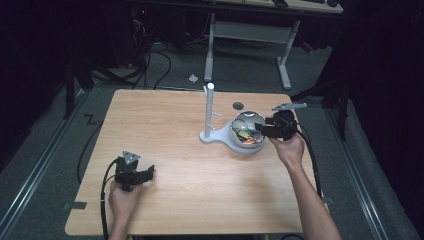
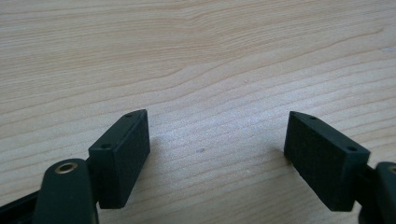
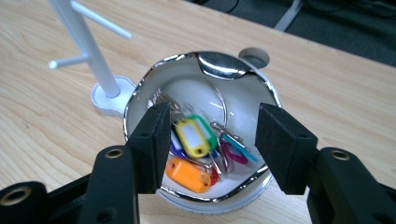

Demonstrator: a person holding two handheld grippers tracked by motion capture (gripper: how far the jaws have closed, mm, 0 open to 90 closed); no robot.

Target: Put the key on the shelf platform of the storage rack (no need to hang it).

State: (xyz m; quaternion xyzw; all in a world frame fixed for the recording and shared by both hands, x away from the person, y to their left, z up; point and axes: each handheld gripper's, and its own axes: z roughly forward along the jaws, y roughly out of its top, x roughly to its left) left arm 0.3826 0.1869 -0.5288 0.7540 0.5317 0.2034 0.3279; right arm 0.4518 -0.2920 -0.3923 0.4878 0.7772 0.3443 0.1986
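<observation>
While above the bowl (image 3: 140, 88) of key tags (image 3: 191, 137), right gripper (image 3: 212, 144) fingers apart; left gripper (image 2: 217, 154) fingers likewise.

No text, brand, number or sign is readable anywhere, and also the small label windows of the coloured key tags (image 3: 194, 140) in the shiny bowl (image 3: 140, 91) look blank and white.

The tabletop (image 1: 170, 125) lay bare between the left gripper (image 1: 149, 173) and the bowl (image 1: 239, 142). A white stand (image 1: 209, 112) rose just beside the bowl's left, blocking that side; the right gripper (image 3: 210, 144) hung above its open mouth.
</observation>
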